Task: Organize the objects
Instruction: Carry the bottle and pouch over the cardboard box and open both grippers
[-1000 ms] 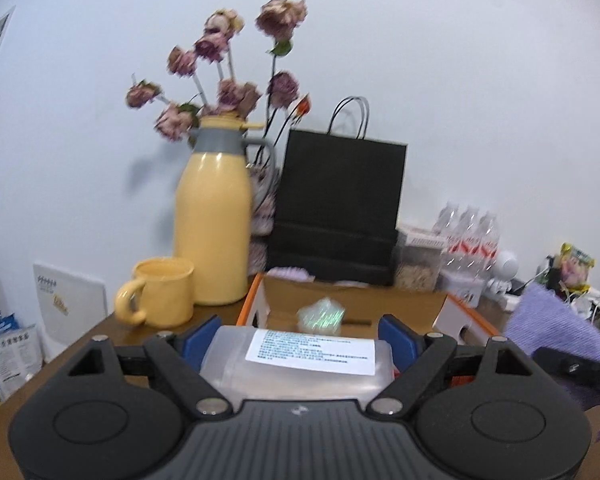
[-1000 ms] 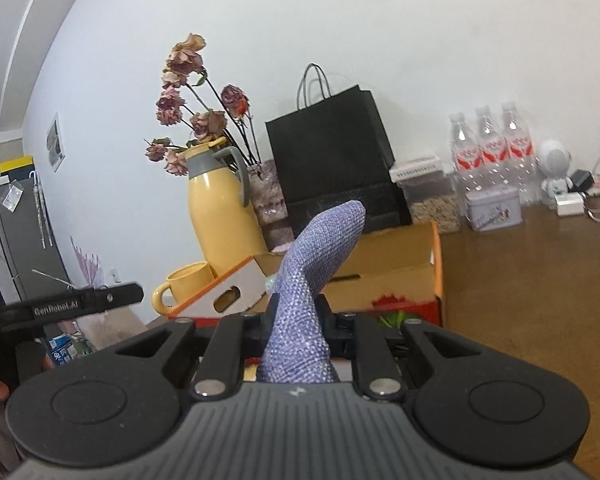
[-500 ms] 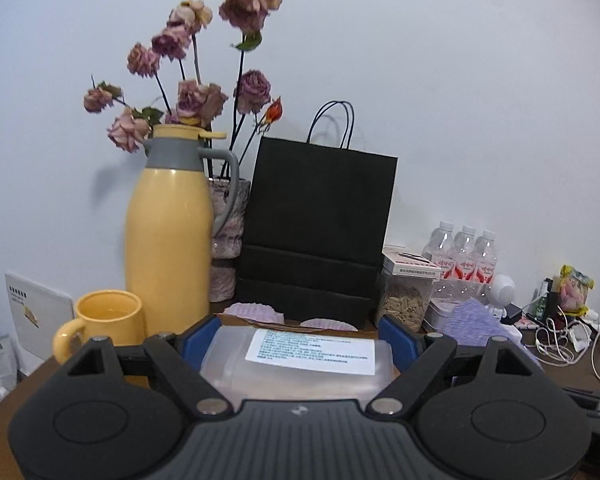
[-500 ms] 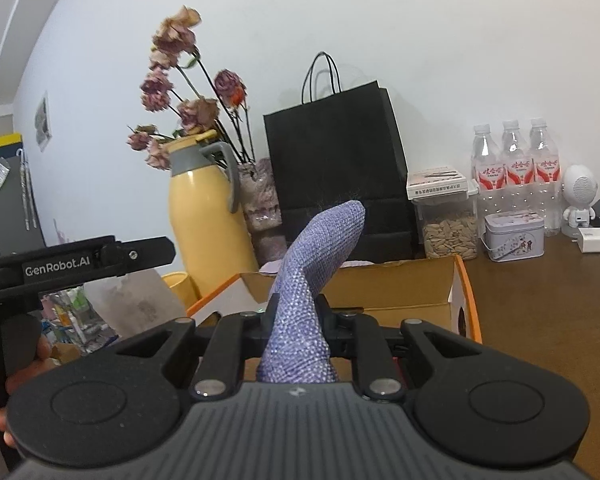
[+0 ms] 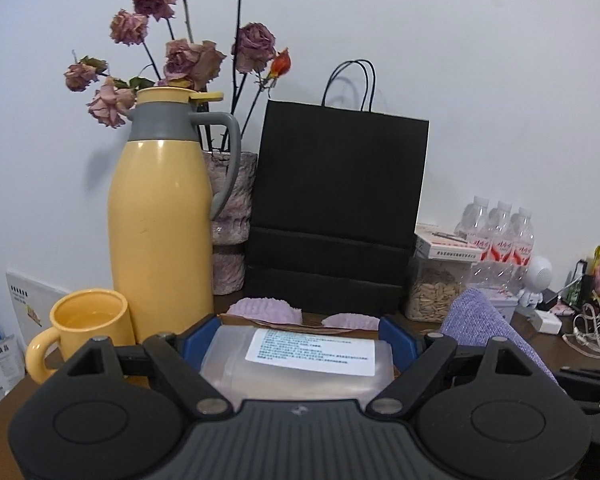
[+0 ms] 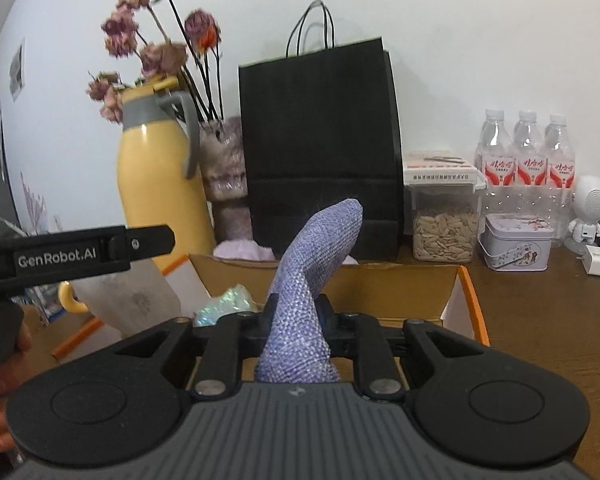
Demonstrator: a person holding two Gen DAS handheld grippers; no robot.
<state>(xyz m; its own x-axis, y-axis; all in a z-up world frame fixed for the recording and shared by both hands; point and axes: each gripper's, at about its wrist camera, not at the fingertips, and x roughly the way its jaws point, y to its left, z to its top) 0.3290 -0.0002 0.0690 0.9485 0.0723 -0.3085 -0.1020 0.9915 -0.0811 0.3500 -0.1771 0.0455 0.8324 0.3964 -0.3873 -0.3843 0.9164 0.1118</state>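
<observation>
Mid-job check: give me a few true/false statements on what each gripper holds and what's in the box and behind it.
1. The left gripper holds a clear plastic container with a white label. True.
2. The right gripper is empty. False: a purple cloth stands up between its fingers; the jaws have just been opening slightly.
3. The cardboard box has nothing in it. False: a shiny iridescent wrapper lies inside.
4. A black paper bag stands behind the box. True.
5. The yellow mug sits right of the bag. False: it is on the left, beside the yellow flask.
</observation>
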